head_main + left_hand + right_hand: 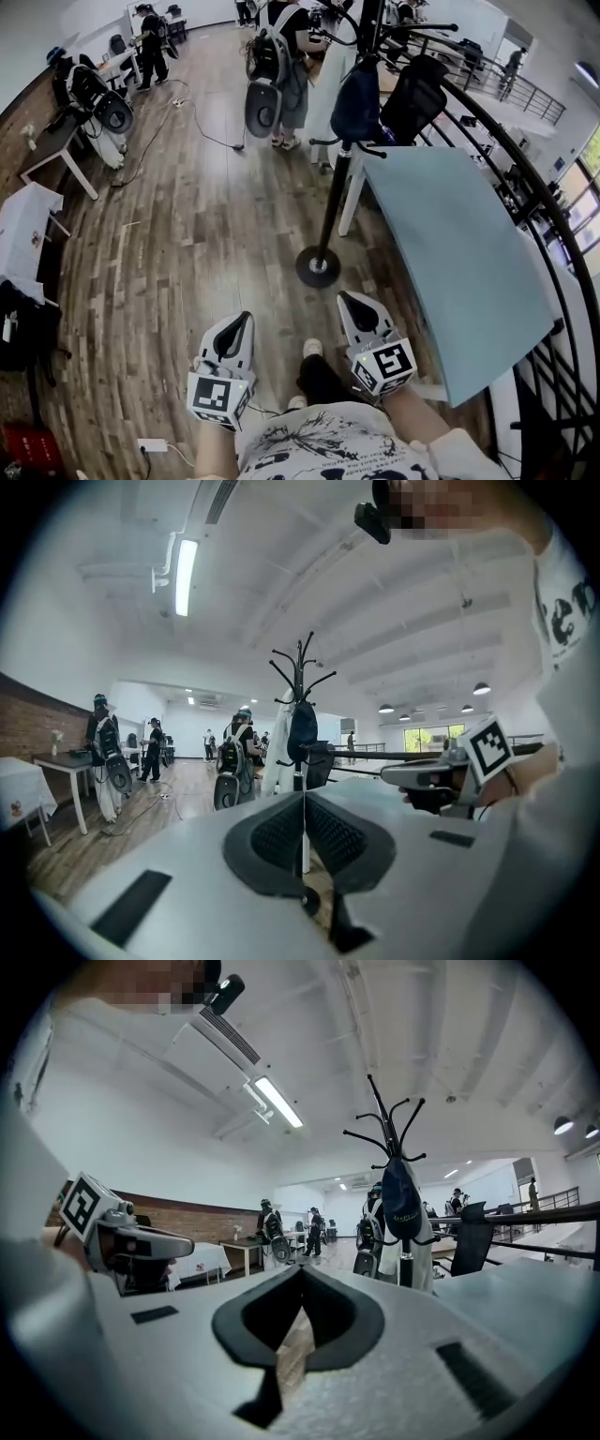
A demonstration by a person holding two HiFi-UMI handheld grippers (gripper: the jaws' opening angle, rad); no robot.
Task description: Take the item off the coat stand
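While left hand-held gripper (pixel 244 321) and right hand-held gripper (pixel 347 300) sit closed, empty, dark bag (pixel 357 101) hangs high on upright coat stand (pixel 336 197) ahead; right nearer.

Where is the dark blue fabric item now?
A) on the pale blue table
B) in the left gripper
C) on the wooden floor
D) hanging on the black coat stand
D: the dark blue fabric item hangs on the black coat stand, off the floor.
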